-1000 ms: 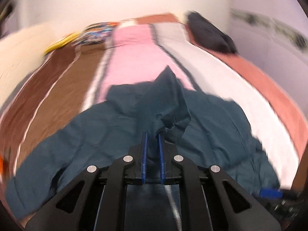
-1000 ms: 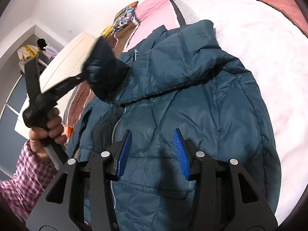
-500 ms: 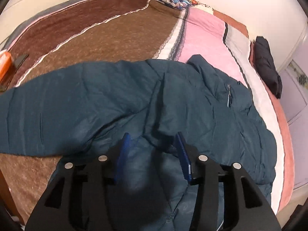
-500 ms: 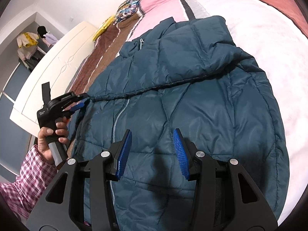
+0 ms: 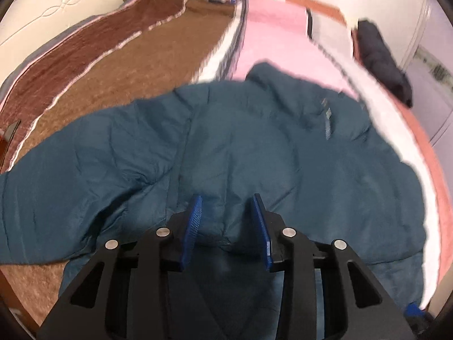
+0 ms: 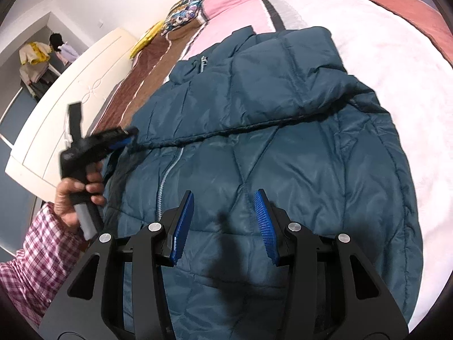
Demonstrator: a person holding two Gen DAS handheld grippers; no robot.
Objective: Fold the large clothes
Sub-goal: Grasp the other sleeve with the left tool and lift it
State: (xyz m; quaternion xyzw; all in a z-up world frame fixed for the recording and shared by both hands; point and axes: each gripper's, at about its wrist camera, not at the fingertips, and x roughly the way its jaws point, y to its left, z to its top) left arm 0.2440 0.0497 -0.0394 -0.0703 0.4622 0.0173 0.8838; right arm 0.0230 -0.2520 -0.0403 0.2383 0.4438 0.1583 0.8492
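Note:
A teal quilted puffer jacket (image 5: 254, 147) lies spread on the bed, zipper side up (image 6: 283, 155). One sleeve is folded across its chest (image 6: 283, 85); the other stretches out to the left (image 5: 56, 187). My left gripper (image 5: 228, 202) is open and empty just above the jacket's lower part. It also shows in the right wrist view (image 6: 124, 138), held by a hand at the jacket's left edge. My right gripper (image 6: 225, 201) is open and empty above the jacket's lower front.
The bed has a striped cover of brown (image 5: 113, 65), pink (image 5: 277, 36) and white (image 6: 382, 34) bands. A dark folded garment (image 5: 379, 56) lies at the far right. A patterned pillow (image 6: 184, 8) and yellow item (image 6: 147, 36) sit near the cream headboard (image 6: 65, 102).
My left gripper opened and let go of the sleeve, which now lies folded across the jacket's chest. The left gripper drew back toward the jacket's lower left edge. My right gripper barely moved.

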